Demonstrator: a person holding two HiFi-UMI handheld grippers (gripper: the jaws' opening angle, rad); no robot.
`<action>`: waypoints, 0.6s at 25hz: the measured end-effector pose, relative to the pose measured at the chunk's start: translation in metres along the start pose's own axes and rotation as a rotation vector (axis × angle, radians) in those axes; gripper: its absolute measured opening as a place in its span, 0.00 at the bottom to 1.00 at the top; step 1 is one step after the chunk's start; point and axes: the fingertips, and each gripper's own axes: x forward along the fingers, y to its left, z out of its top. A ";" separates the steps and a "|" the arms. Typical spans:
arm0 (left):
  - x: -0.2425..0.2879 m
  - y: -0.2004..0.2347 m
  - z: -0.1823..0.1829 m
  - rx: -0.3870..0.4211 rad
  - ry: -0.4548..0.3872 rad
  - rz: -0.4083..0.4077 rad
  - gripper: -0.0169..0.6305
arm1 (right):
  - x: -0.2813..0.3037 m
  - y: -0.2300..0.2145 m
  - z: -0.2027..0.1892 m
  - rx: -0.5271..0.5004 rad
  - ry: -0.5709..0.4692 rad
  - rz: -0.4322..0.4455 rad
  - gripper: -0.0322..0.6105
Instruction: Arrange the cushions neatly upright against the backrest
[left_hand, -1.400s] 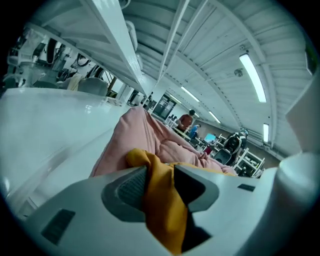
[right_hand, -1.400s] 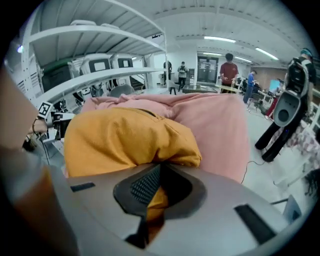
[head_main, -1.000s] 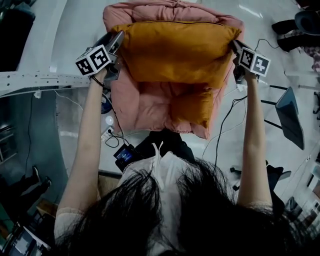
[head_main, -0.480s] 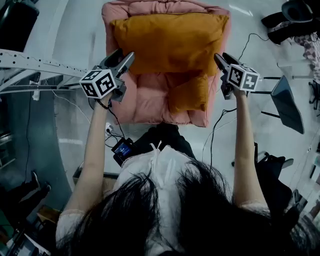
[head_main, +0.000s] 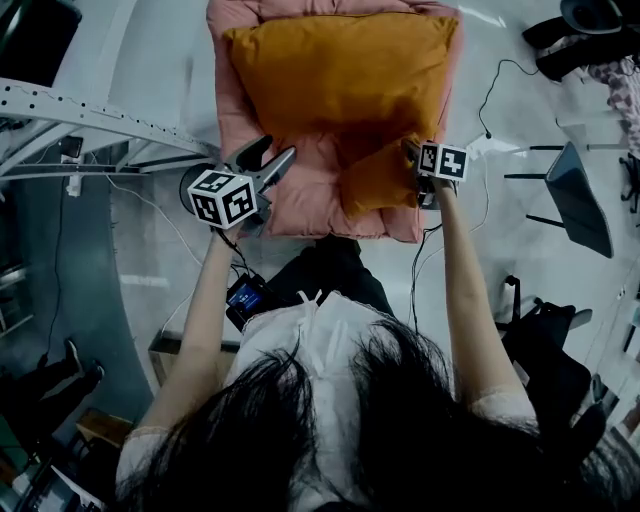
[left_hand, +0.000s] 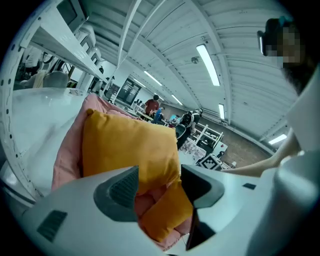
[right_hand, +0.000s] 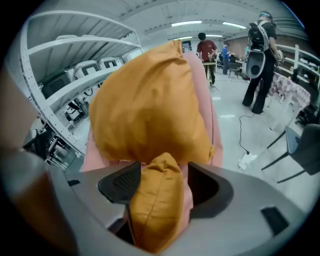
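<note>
Half the job looks done: past the released, empty left tool (head_main: 276, 150), the large orange cushion (head_main: 340, 80) stands upright against the armchair (head_main: 300, 200) backrest. The small orange cushion (head_main: 380, 180) lies on the seat between the right tool (right_hand: 161, 184) jaws, which have just been opening. Whether a pad touches it is unclear, and its lower end is cut off.

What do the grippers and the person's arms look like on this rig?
Left gripper and right gripper are grey plastic. Each has two tapered jaws with dark ribbed pads and carries a white cube printed with black square markers. Short pale sleeves leave the forearms bare.
</note>
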 end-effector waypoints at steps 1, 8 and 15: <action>-0.001 -0.003 -0.005 0.004 0.009 -0.004 0.43 | 0.008 -0.005 -0.004 0.018 0.022 -0.017 0.49; -0.013 -0.005 -0.031 -0.012 0.052 0.004 0.43 | 0.038 -0.004 -0.019 0.175 0.110 0.071 0.35; -0.031 0.000 -0.052 -0.030 0.083 0.020 0.43 | 0.014 0.042 -0.031 0.045 0.100 0.238 0.22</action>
